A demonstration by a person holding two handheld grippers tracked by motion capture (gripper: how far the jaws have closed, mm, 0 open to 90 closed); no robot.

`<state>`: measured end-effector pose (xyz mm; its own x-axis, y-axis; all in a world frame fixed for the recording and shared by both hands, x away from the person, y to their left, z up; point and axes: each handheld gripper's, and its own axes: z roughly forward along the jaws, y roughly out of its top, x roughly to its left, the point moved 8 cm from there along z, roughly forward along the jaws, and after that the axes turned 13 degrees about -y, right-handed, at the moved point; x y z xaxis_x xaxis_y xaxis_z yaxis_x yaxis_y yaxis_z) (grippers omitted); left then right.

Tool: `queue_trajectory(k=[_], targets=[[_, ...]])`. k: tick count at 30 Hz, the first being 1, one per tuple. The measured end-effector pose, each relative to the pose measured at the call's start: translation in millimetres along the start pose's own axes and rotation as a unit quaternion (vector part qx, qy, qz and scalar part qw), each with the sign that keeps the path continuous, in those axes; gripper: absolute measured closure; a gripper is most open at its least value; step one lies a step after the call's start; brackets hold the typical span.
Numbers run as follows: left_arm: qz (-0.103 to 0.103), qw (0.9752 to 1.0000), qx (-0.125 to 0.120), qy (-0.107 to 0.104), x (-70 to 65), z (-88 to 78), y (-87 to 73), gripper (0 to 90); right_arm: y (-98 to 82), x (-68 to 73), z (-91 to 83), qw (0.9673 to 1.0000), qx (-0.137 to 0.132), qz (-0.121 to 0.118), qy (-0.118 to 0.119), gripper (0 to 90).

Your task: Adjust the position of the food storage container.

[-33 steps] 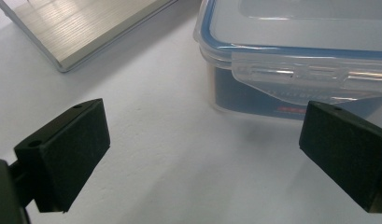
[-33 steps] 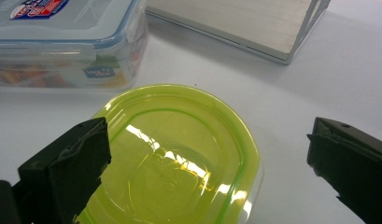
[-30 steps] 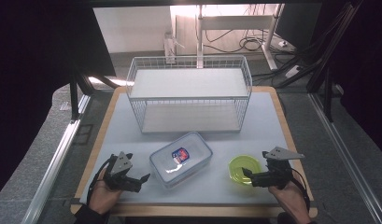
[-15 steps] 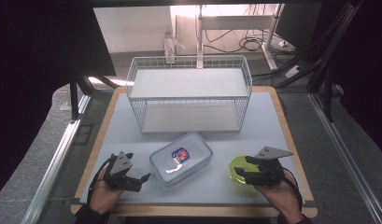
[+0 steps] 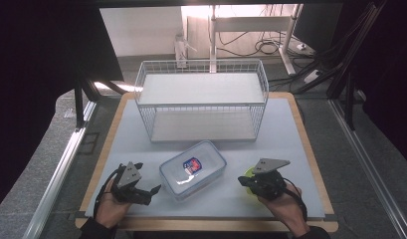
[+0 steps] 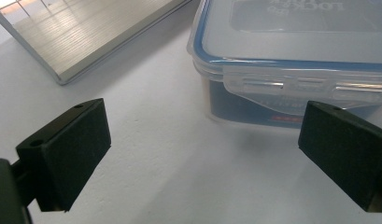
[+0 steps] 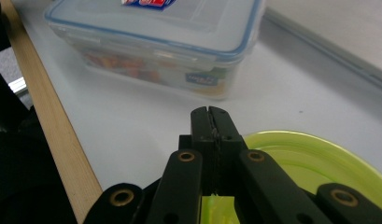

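Jaws pinching round translucent green plate (image 7: 314, 158)

Table (image 5: 290, 129) with white mat: wire basket (image 5: 201, 102) at the far side, lidded clear container (image 5: 192, 169) near the front centre, left gripper (image 5: 152, 189) just beside its left, right gripper (image 5: 242, 181) over a yellow-green dish (image 5: 249, 174) at front right.

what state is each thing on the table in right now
plastic food container: lid on, side latch down, lying flat on the table.
green plate: flat on the table, its near rim pinched between the jaws.
wire basket rack: upright, shelves bare.
left gripper: jaws wide open, nothing between them.
right gripper: jaws just closed on the plate rim.
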<state>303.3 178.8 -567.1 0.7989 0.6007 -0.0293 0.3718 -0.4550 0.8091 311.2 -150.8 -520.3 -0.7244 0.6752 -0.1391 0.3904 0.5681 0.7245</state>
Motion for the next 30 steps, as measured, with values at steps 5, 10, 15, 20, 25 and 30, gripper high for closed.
queue_trajectory(k=[5,10,15,20,25,30], targets=[[0.002,1.0,0.003,-0.001,-0.8,0.9,-0.3,2.4,-5.2,3.3,10.4,0.9995,0.025,-0.018,-0.009,90.0],[0.003,1.0,0.005,0.001,-0.5,1.2,-0.7,2.5,-9.4,-8.3,8.8,0.9993,0.031,-0.001,-0.023,90.0],[0.003,0.9999,0.012,0.002,-0.5,2.1,-1.7,2.6,-16.4,-20.9,5.3,0.9985,0.039,0.014,-0.036,90.0],[-0.007,0.9999,0.009,-0.002,-1.1,2.2,-1.3,2.9,-22.5,-32.9,0.1,0.9978,0.04,0.024,-0.048,90.0],[-0.015,0.9998,0.008,-0.006,-1.8,2.2,-1.3,3.4,-31.6,-50.1,-8.1,0.9959,0.04,0.041,-0.069,90.0],[-0.015,0.9998,0.01,-0.007,-3.1,2.7,-1.0,3.6,-40.3,-67.0,-15.9,0.9935,0.04,0.061,-0.088,90.0]])
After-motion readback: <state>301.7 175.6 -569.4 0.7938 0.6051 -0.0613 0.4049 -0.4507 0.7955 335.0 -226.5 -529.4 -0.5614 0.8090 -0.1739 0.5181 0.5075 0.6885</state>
